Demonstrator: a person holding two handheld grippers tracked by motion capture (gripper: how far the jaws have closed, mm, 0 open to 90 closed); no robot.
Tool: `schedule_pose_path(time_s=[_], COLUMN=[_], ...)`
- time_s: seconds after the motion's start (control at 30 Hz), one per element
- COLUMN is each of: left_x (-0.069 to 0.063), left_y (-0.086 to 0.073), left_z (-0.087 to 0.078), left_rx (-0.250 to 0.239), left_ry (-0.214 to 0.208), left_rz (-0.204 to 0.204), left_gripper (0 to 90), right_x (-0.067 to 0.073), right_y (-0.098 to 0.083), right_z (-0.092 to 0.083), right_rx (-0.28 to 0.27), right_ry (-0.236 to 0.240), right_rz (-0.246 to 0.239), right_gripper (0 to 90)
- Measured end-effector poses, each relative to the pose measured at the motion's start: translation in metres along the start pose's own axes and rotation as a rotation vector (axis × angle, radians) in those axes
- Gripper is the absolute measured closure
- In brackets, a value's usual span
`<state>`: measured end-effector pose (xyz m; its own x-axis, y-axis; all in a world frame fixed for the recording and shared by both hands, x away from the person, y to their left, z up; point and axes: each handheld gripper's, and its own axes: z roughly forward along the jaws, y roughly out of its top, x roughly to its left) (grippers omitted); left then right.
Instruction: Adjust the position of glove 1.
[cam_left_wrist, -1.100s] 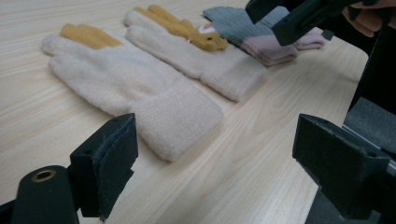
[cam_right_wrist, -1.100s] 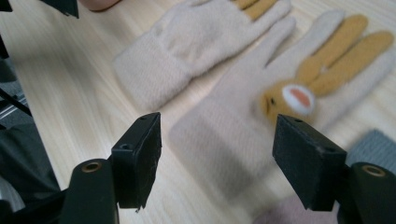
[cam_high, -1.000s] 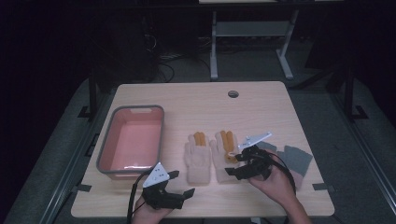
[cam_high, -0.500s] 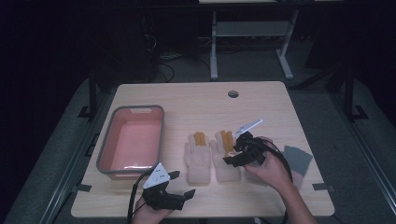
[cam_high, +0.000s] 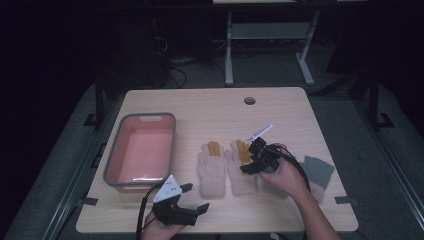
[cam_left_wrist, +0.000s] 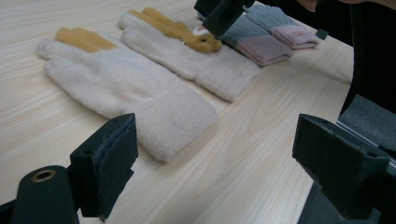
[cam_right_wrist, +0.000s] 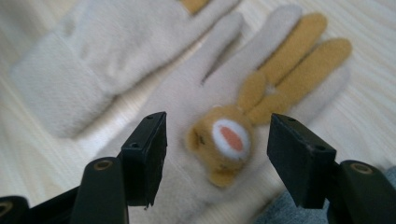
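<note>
Right gripper (cam_high: 250, 162) shifted left over right glove (cam_high: 242, 175); jaws wide, just closing slightly, gripping nothing.

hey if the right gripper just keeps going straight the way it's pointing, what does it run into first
Most likely the right-hand cream glove, at the tan animal face sewn on it, which sits between the open jaws of the right gripper. The jaws have just been closing slightly without touching it. The gap is hard to judge.

The right hand-held gripper (cam_high: 248, 161) hangs low, pointing left, its jaws wide apart though just closing a little, pads pressing nothing. The left hand-held gripper (cam_high: 196, 199) rests near the front edge, jaws spread.
</note>
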<state>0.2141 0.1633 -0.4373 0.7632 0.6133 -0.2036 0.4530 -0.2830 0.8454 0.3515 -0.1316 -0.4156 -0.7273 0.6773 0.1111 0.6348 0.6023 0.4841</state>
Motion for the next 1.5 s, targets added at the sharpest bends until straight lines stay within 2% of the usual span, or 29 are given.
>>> schedule_pose_path(time_s=[0.4, 0.5, 0.57, 0.63, 0.83, 1.07, 1.2, 1.33, 1.5], left_x=[0.001, 0.002, 0.002, 0.000, 0.000, 0.001, 0.001, -0.001, -0.001], left_y=[0.000, 0.000, 0.000, 0.000, 0.000, 0.001, 0.001, 0.001, 0.001], left_z=[0.000, 0.001, 0.000, 0.000, -0.002, -0.002, -0.003, -0.004, -0.004], left_rx=[0.004, 0.003, 0.002, 0.004, -0.001, -0.006, -0.009, -0.015, -0.021], left_ry=[0.000, 0.003, 0.003, 0.002, 0.004, 0.012, 0.019, 0.021, 0.021], left_rz=[0.003, -0.001, 0.000, 0.003, 0.006, 0.004, 0.013, 0.012, 0.003], left_gripper=[14.2, 14.2, 14.2, 14.2, 14.2, 14.2, 14.2, 14.2, 14.2], right_x=[-0.002, -0.001, 0.001, 0.002, 0.003, 0.004, 0.008, 0.013, 0.017], right_y=[0.004, 0.006, 0.007, 0.007, 0.010, 0.010, 0.014, 0.017, 0.019], right_z=[0.024, 0.028, 0.032, 0.033, 0.028, 0.014, 0.004, -0.005, -0.017], right_rx=[0.093, 0.107, 0.123, 0.127, 0.139, 0.096, 0.074, 0.065, 0.043], right_ry=[-0.037, -0.052, -0.087, -0.089, -0.087, -0.060, -0.063, -0.062, -0.069], right_rz=[0.000, -0.005, -0.012, -0.007, 0.040, 0.073, 0.066, 0.050, 0.052], right_gripper=[41.7, 47.6, 52.8, 55.8, 62.1, 63.4, 63.7, 63.7, 63.7])
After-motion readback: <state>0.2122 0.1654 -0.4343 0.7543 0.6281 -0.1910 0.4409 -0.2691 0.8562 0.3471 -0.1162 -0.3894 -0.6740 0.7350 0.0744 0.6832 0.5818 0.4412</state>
